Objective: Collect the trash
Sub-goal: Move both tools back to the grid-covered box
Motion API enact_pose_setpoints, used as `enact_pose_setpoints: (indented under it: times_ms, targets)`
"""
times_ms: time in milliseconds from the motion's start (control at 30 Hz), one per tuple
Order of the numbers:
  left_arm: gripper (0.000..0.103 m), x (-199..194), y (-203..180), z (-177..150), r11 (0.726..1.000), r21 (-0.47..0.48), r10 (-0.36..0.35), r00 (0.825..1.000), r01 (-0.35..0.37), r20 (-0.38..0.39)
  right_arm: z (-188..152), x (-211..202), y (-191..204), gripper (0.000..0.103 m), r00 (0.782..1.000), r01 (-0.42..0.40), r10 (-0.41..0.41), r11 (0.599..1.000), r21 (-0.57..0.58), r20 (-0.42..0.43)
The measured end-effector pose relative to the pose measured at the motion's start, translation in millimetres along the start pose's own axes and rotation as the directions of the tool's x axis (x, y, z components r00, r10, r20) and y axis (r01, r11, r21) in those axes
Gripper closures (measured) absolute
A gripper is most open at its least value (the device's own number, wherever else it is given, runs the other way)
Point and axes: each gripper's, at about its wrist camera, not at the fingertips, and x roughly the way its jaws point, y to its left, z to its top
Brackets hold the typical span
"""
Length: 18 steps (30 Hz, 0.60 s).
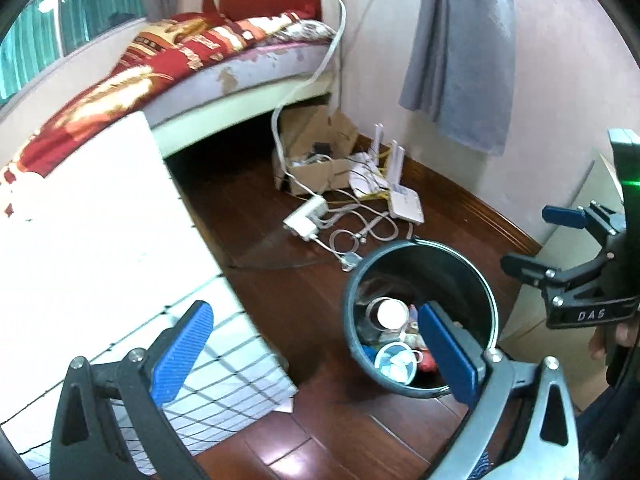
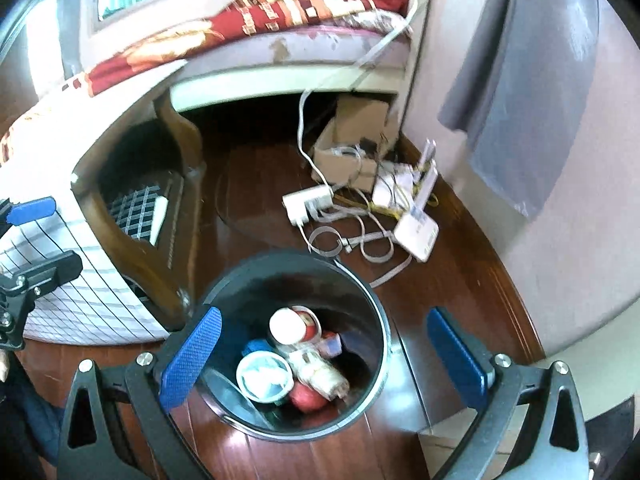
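Observation:
A dark round trash bin (image 1: 486,280) stands on the wooden floor; in the right wrist view its rim (image 2: 376,312) is just below me. It holds several pieces of trash: white cups (image 2: 264,376), a red-and-white can (image 2: 298,326), a bottle and a red item. My left gripper (image 1: 316,352) is open and empty, above the bin's left side. My right gripper (image 2: 324,360) is open and empty, right over the bin. The right gripper also shows at the right edge of the left wrist view (image 1: 560,240), and the left gripper at the left edge of the right wrist view (image 2: 40,236).
A bed (image 1: 224,60) with a red patterned blanket stands behind. A white checked cloth (image 1: 80,240) hangs over a wooden chair (image 2: 152,248) left of the bin. A cardboard box (image 1: 316,148), a white router (image 1: 404,200), a charger and cables lie on the floor. A grey towel (image 1: 460,48) hangs on the wall.

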Motion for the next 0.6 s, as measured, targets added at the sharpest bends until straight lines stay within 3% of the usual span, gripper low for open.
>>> enact_pose_setpoints:
  times_ms: [200, 367, 500, 600]
  targets:
    - [0.001, -27, 39, 2, 0.997, -0.051, 0.056, 0.998, -0.053, 0.043, 31, -20, 34, 0.0, 0.99, -0.08, 0.08, 0.997, -0.006, 0.118]
    - [0.001, -47, 83, -5, 0.987, -0.11, 0.128, 0.989, -0.12, 0.07, 53, -25, 90, 0.0, 0.97, -0.157, 0.176, 0.98, -0.119, 0.166]
    - [0.001, -64, 131, -17, 0.966, -0.174, 0.207, 0.975, -0.191, 0.079, 75, -20, 136, 0.0, 0.975, -0.151, 0.178, 0.969, -0.196, 0.131]
    - [0.001, -75, 168, -26, 0.942, -0.227, 0.268, 0.961, -0.245, 0.075, 95, -20, 159, 0.0, 0.964, -0.198, 0.228, 0.96, -0.199, 0.139]
